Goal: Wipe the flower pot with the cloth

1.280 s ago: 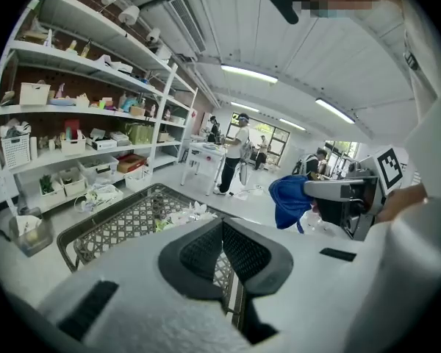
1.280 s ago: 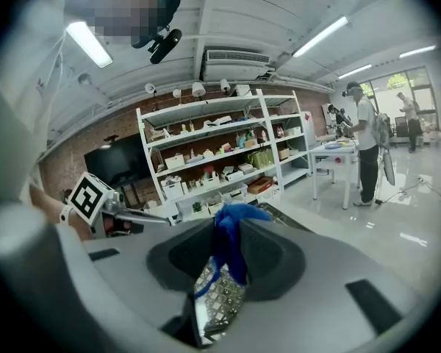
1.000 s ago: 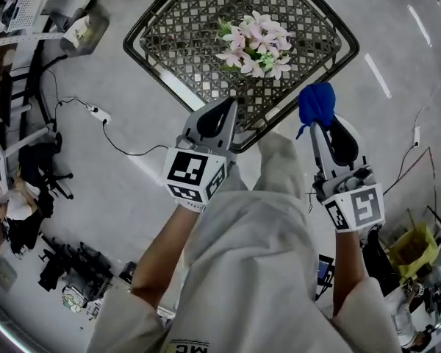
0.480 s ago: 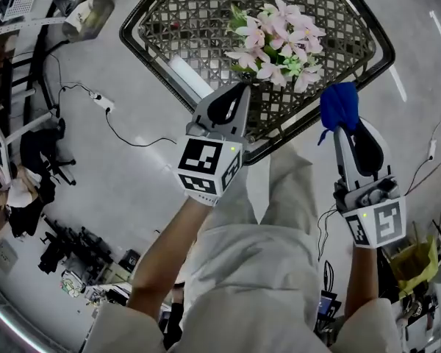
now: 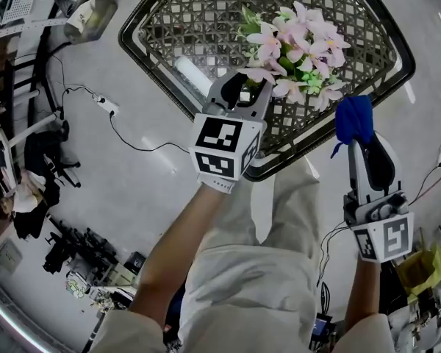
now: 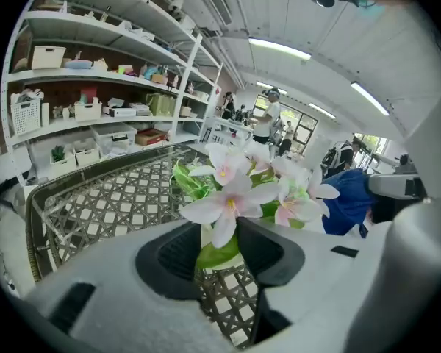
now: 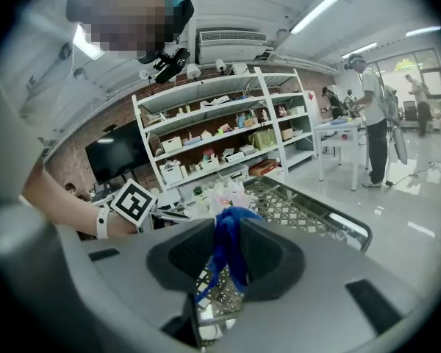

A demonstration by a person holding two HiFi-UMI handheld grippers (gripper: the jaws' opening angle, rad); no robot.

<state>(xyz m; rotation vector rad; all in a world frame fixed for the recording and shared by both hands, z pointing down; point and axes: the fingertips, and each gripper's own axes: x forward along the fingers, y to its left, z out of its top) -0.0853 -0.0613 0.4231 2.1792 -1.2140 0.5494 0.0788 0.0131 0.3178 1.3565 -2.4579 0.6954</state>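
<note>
Premises: a workshop with a grey floor [image 5: 132,138], open shelving [image 6: 95,87] stocked with boxes along a brick wall, and ceiling strip lights. A dark metal lattice table [image 5: 176,20] fills the upper centre of the head view.

Left gripper [image 5: 244,87]: it sits at the table's near edge, just left of centre frame. Its jaws stand apart, having just been opening. In the left gripper view, the left gripper [image 6: 219,241] has the pale flower pot [image 6: 204,235] and a green leaf showing in the gap between the pads. Whether either pad touches the pot cannot be told. Pink and white flowers [image 6: 235,190] rise directly above the jaw tips.

Right gripper [image 5: 359,144]: at the right of the head view, beside the table's near right edge. The right gripper view shows the right gripper [image 7: 222,259] clamped on a blue cloth [image 7: 226,241]. The cloth bunches above the pads, and a thin strand hangs below them. In the head view the cloth [image 5: 353,120] sits just right of the flowers [image 5: 298,46], apart from them.

Surroundings: the flower pot stands on the table toward its near right part, largely covered by blooms from above. A power strip [image 5: 106,107] with a trailing cable lies on the floor at the left. The person's light clothing [image 5: 250,271] fills the lower centre. Other people [image 7: 371,123] stand at a bench at the right of the right gripper view.
</note>
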